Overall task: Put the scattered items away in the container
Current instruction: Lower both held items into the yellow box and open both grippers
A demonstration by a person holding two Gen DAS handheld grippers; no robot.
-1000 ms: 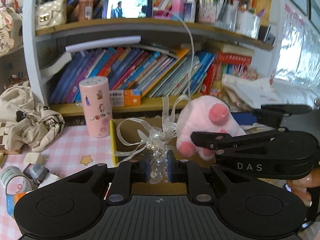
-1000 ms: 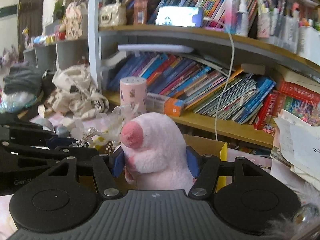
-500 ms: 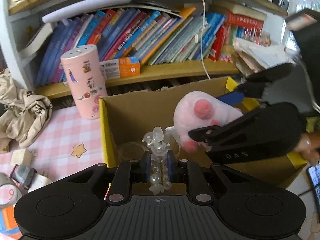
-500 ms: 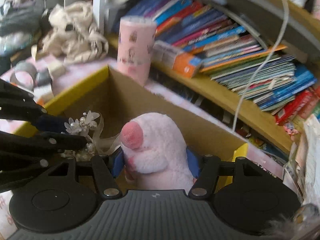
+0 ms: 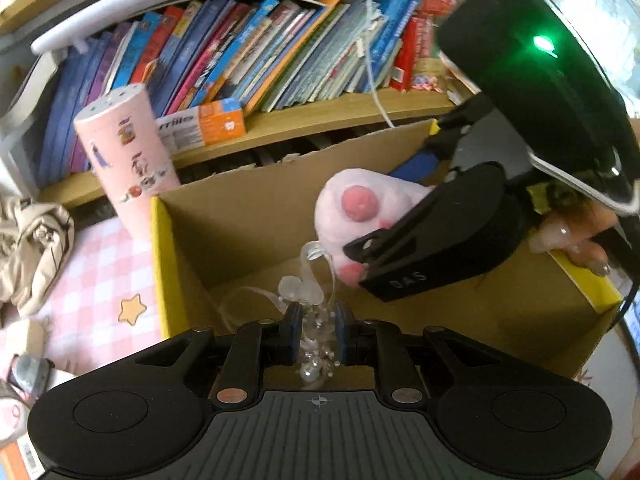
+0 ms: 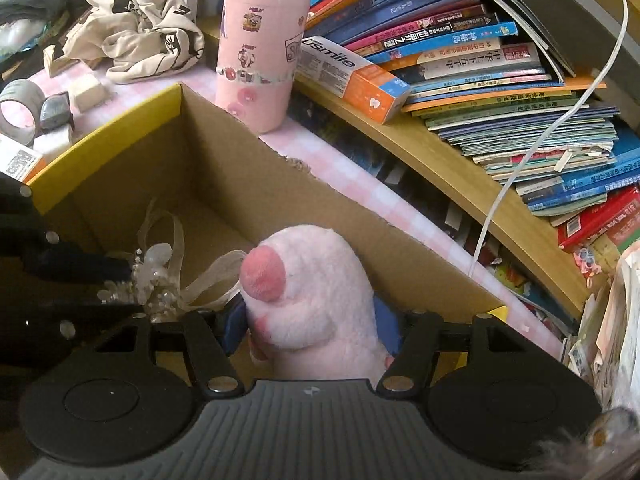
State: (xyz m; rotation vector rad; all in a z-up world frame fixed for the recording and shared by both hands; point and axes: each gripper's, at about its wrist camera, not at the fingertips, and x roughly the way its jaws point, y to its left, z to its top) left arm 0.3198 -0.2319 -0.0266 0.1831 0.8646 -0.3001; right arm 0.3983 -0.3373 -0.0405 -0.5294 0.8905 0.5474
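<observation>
Left gripper (image 5: 316, 330) is clamped on a little pearl-and-ribbon ornament (image 5: 314, 344), blue pads squeezing the beaded middle while the sheer ribbon loops flop out ahead. Makes sense to grab the beads, since that's the only firm bit on it. It's hanging inside the mouth of the cardboard box (image 6: 208, 168), over the left side of the floor.

Right gripper (image 6: 310, 320) is closed around a pink plush toy (image 6: 316, 292), pinched across its body with the darker pink spot facing up. It's also over the box, on the right side, so the two hands aren't stacked on each other. One ribbon loop touches or passes right by the plush, can't tell which.

My read: both are set up for a drop, and nothing's let go yet. Watch that ribbon for snagging.

Still out on the pink checked tabletop (image 6: 352, 172): a tape roll (image 6: 18, 114), some small blocks and an orange box (image 6: 16, 160). The pink cylinder (image 6: 260, 52) stands just behind the box wall.
</observation>
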